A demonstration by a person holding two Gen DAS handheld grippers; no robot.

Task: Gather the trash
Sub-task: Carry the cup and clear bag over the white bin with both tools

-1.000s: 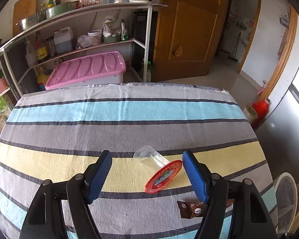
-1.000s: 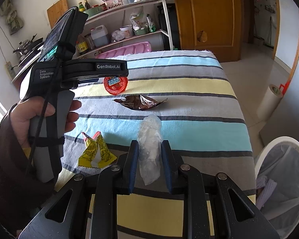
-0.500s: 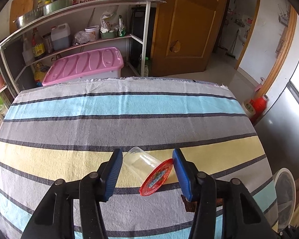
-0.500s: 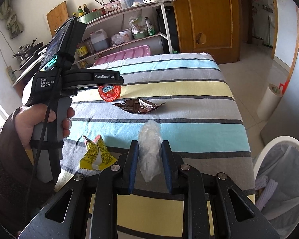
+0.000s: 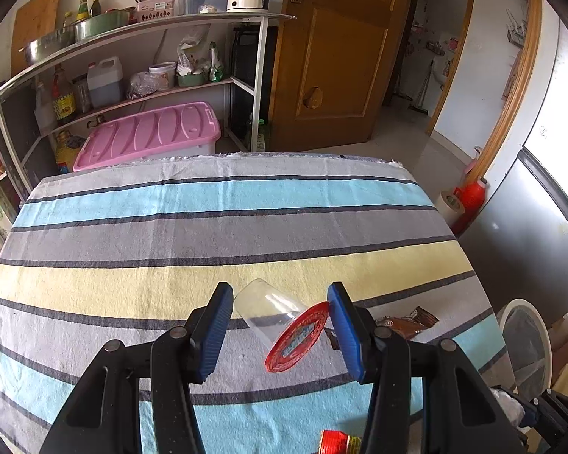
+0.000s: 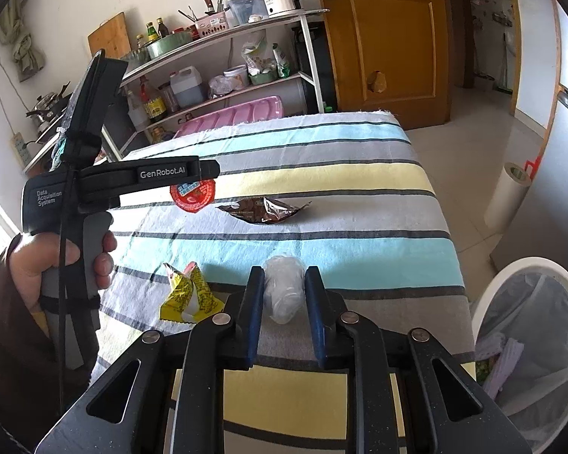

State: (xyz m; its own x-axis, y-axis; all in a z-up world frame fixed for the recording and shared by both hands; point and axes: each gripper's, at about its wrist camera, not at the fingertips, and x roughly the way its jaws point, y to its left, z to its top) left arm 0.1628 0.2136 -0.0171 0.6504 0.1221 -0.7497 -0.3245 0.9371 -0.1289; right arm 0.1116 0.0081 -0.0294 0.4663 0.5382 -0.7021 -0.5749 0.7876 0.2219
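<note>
**Two claws, two pieces of trash**

We are holding a clear cup (image 5: 267, 312) with a red lid (image 5: 297, 336) in our left claw (image 5: 280, 331). Its blue pads are pressing on the cup from both sides, one on the clear wall and one by the lid's rim, after the jaws have just been closing around it. The cup is lying tilted between the pads, lid end toward us and to the right, above the striped tabletop (image 5: 208, 227). Just beyond the right pad a brown wrapper (image 5: 405, 323) is lying on the cloth, and close under the claw, at the near edge, a bit of red-and-yellow packet (image 5: 337, 442) is showing.

We are gripping a crumpled clear plastic bag (image 6: 284, 291) in our right claw (image 6: 284, 302), whose jaws are standing narrow and have been closing a little further on it. The bag is sticking out ahead of the pads, and we cannot tell whether it is touching the cloth. Left of this claw a yellow wrapper (image 6: 187, 299) is lying on the tabletop. Farther ahead the brown wrapper (image 6: 263, 210) is lying flat, with the red lid (image 6: 193, 195) just left of it, under the left gripper held in a hand (image 6: 38, 265). To the right of the right claw, below the tabletop's edge, a white bin (image 6: 530, 344) with a clear liner is standing on the floor.
</note>
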